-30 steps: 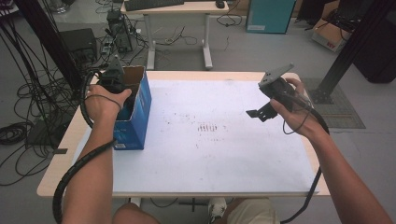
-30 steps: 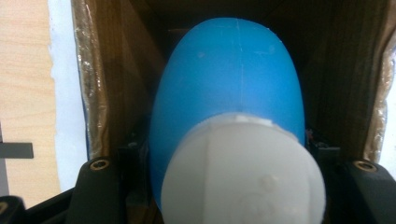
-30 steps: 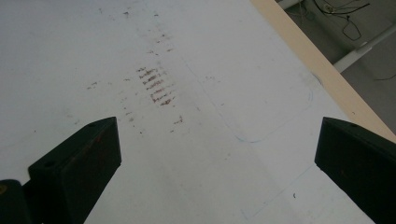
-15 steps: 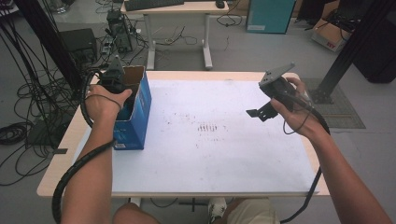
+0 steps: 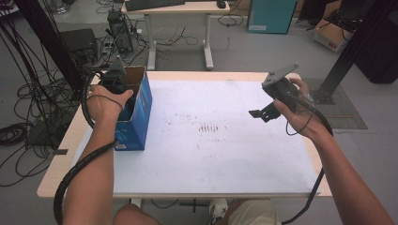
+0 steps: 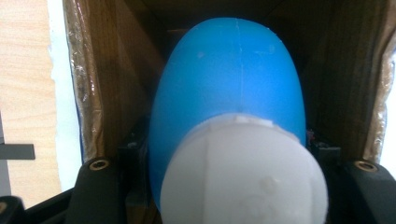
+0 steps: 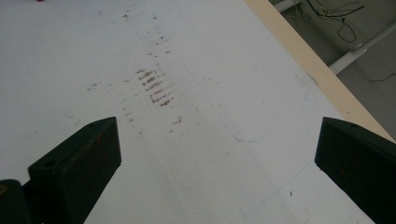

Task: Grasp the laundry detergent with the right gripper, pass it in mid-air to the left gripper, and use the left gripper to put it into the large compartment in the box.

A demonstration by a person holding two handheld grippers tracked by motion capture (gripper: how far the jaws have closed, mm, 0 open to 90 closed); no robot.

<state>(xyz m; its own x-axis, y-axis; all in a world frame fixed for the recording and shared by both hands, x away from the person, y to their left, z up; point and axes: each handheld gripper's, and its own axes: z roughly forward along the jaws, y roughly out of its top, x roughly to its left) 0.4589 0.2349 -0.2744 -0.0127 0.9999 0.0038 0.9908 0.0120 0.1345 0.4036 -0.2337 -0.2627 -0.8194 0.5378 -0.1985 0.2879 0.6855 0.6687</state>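
Gripping blue bottle (image 6: pixel 224 84) inside box (image 5: pixel 141 101)

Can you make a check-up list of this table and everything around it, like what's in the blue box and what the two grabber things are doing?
Surface: white sheet on the wooden table, with brown smudges.
Job's things: blue bottle with white cap inside the open blue box.
Clutter: nothing seen.
Grippers: left hand-held gripper shut on the bottle in the box; right hand-held gripper open above the sheet, empty.
Cables: corrugated cable along the left forearm; floor cables.
Surroundings: desk, teal cabinet.
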